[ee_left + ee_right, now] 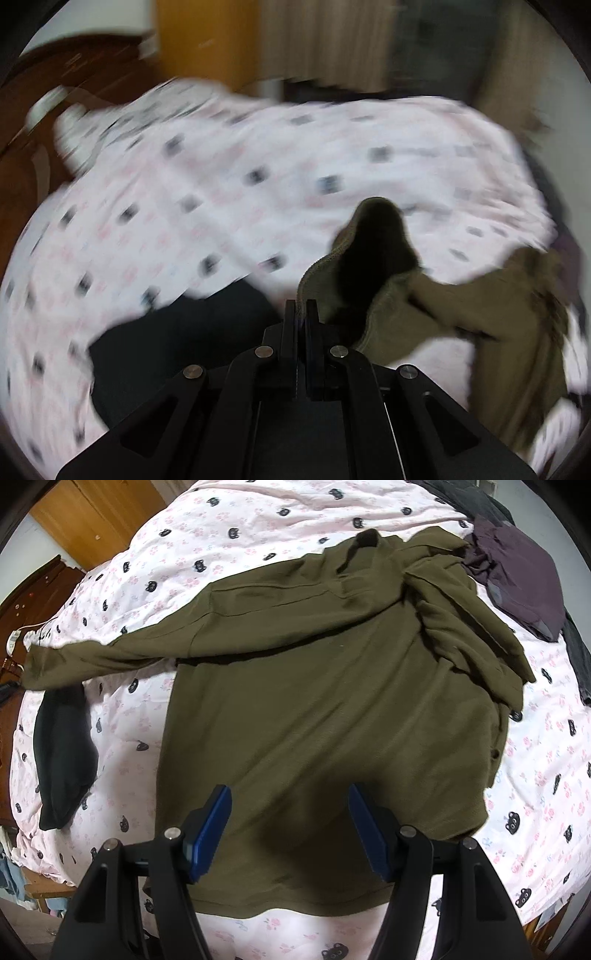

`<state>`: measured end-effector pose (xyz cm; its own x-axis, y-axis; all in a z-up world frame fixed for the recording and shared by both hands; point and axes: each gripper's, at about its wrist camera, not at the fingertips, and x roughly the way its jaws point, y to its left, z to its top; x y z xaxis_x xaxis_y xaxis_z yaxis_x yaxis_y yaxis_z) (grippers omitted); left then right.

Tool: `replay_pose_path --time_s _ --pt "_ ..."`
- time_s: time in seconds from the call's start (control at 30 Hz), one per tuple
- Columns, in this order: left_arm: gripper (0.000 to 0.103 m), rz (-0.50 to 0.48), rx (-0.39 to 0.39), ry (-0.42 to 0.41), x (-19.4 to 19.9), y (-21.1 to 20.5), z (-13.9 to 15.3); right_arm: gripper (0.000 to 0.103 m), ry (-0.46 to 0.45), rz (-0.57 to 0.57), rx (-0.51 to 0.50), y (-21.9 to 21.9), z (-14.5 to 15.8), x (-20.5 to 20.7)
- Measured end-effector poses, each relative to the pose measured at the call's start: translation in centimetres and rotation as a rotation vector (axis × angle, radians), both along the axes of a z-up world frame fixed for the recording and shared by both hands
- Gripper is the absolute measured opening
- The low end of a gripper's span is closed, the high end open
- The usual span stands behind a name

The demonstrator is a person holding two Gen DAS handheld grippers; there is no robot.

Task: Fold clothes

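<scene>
Sleeve-fold step: left tool (301, 310) clamped on olive shirt (314, 701) cuff; right tool (290, 825) apart over hem; next: lay sleeve across body on bed (258, 535).

A bedroom — patterned bedspread (229, 520), wooden wardrobe (96, 520).

2 wrist views above olive shirt (314, 686)

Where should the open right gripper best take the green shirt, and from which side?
Probably the hem's right corner. The shirt lies flat with this corner free on the sheet, so the right gripper, open over the lower body, could come from the right edge, slide one pad under and pinch. The crumpled sleeve higher up offers no clean edge.
</scene>
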<state>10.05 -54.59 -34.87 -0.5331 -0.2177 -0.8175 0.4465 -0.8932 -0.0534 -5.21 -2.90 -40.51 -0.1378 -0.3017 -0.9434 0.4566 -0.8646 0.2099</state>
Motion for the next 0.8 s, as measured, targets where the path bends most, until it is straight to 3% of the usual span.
replay_pose_path --time_s 0.07,0.23,0.33,0.4,0.47,0.53,0.63,0.67,0.7,0.77,0.8 --pt "0.002 -0.238 -0.103 -0.020 -0.3 3.4 1.3 0.067 -0.001 0.022 0.002 -0.7 0.0 0.0" --pt "0.002 -0.860 -0.392 -0.201 1.9 13.4 0.9 0.067 0.004 0.049 0.009 -2.1 0.0 0.2" --pt "0.002 -1.156 -0.566 -0.336 4.7 17.3 -1.0 0.067 0.004 0.052 0.004 -3.0 0.1 0.3" --pt "0.002 -1.286 -0.669 -0.445 6.6 17.6 -3.3 0.067 0.007 0.060 -0.004 -3.8 0.3 0.4" --pt "0.003 -1.299 -0.683 -0.513 7.4 16.8 -5.1 0.067 0.013 0.075 -0.010 -4.6 0.6 0.6" --pt "0.003 -1.162 -0.594 -0.483 6.1 15.6 -5.1 0.069 0.016 0.106 -0.020 -6.0 0.7 1.1" --pt "0.006 -0.915 -0.412 -0.383 4.0 13.7 -4.5 0.081 0.015 0.145 -0.059 -8.7 0.7 1.7" --pt "0.012 -0.829 -0.336 -0.340 3.4 13.1 -4.2 0.087 0.003 0.151 -0.087 -9.9 0.6 1.8" --pt "0.017 -0.747 -0.267 -0.297 2.9 12.7 -4.1 0.088 -0.014 0.157 -0.128 -11.5 0.4 1.8" --pt "0.037 -0.604 -0.135 -0.212 2.7 12.1 -4.3 0.088 -0.051 0.168 -0.208 -14.6 -0.1 1.7" --pt "0.039 -0.534 -0.067 -0.168 2.6 11.8 -4.5 0.088 -0.081 0.182 -0.257 -16.7 -0.5 1.6"
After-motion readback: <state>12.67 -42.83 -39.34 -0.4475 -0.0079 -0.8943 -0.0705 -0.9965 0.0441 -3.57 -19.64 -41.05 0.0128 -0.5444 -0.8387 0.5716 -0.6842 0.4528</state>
